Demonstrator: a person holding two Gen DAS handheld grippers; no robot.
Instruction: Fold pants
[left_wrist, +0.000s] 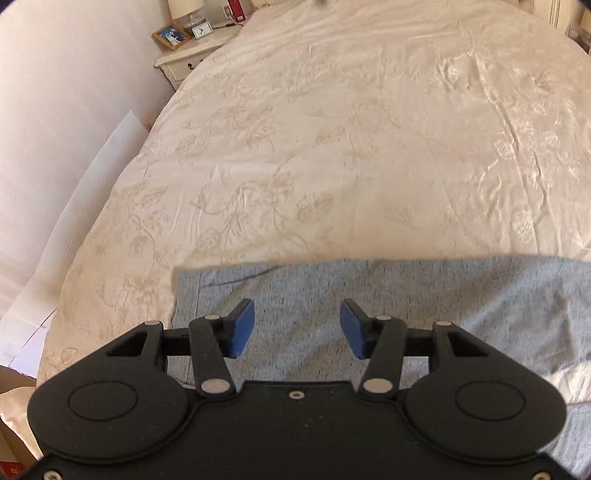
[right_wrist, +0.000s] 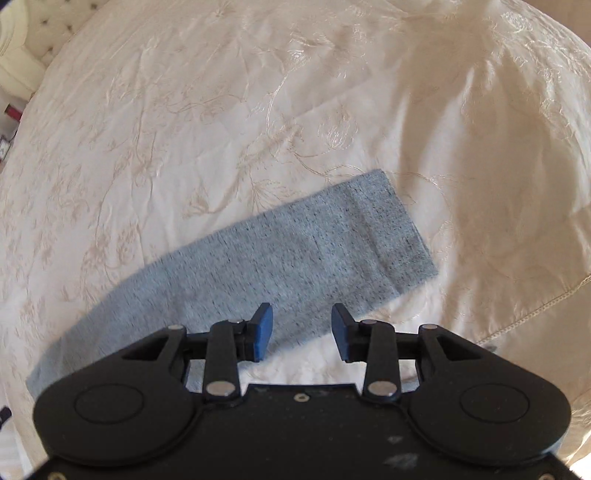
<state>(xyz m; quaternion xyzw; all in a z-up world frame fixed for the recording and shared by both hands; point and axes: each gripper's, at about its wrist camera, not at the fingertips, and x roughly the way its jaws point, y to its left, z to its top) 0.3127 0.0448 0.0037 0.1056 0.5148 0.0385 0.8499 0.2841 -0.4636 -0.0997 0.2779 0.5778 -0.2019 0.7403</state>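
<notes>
Grey heathered pants lie flat on a cream embroidered bedspread. In the left wrist view their top part fills the lower middle and right. My left gripper hovers above it, open and empty, blue pads apart. In the right wrist view one pant leg runs diagonally from lower left to its cuffed end at centre right. My right gripper is open and empty above the leg's near edge.
A white nightstand with a lamp, a photo frame and a small clock stands at the far left of the bed. A wall and white boards run along the bed's left side. A bedspread hem shows at the right.
</notes>
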